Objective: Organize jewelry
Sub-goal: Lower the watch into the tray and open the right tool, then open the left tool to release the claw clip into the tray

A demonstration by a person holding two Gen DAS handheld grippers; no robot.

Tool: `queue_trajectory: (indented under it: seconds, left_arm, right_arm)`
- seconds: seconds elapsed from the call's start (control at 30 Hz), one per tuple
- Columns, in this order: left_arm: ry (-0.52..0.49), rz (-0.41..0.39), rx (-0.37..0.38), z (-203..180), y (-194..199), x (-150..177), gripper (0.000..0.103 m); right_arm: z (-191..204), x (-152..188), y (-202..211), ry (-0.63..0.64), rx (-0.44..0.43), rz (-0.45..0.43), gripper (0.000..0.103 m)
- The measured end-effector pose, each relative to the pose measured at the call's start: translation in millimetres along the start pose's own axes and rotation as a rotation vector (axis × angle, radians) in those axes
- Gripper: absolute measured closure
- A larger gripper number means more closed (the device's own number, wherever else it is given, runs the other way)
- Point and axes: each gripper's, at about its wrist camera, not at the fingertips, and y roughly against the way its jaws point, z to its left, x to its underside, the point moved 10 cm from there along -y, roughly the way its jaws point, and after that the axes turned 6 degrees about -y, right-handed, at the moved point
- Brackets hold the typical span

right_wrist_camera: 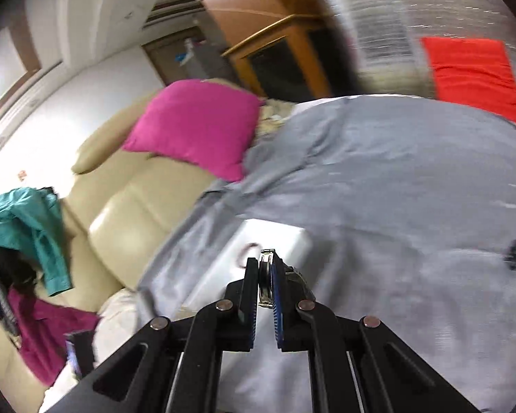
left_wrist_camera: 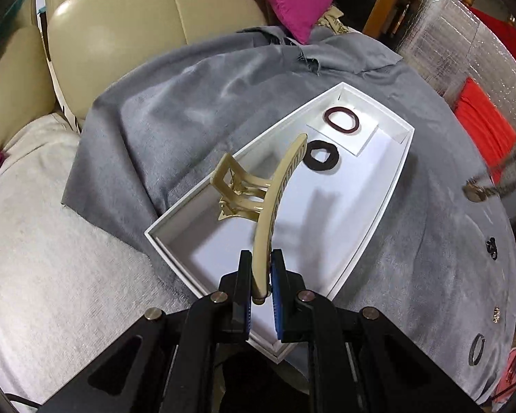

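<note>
The left tool (left_wrist_camera: 261,258) pinches one end of a long beige plastic claw hair clip (left_wrist_camera: 279,186) above the shallow white rectangular tray (left_wrist_camera: 371,237), whose far end holds a maroon hair tie (left_wrist_camera: 341,120) and a black one (left_wrist_camera: 322,156). The right tool (right_wrist_camera: 265,265) grips a small silver metal watch (right_wrist_camera: 265,277) (blurred) over the grey cloth (right_wrist_camera: 395,186).

Blurred, clipped and too small to tell

Motion-smeared throughout the right wrist view: white tray (right_wrist_camera: 275,241) barely readable, metal piece (right_wrist_camera: 265,277) between the pads unidentifiable. Small dark trinkets (left_wrist_camera: 491,247) unclear at the left view's edge.
</note>
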Motion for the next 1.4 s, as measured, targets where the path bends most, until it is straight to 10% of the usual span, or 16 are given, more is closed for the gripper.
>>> queue_trajectory:
  seconds: [0.33, 0.9, 1.4]
  left_arm:
    - [0.062, 0.052, -0.023, 18.7, -20.3, 11.7, 0.093]
    - [0.085, 0.055, -0.020, 29.3, -38.1, 12.9, 0.091]
    - [0.085, 0.055, 0.016, 28.5, -29.1, 15.8, 0.081]
  right_arm:
    - [71.7, 50.8, -71.8, 0.054, -0.053, 0.134, 0.094]
    - [68.1, 119.9, -130.6, 0.055, -0.055, 0.387, 0.094]
    - [39.2, 105.0, -118.1, 0.050, 0.031, 0.364, 0.091]
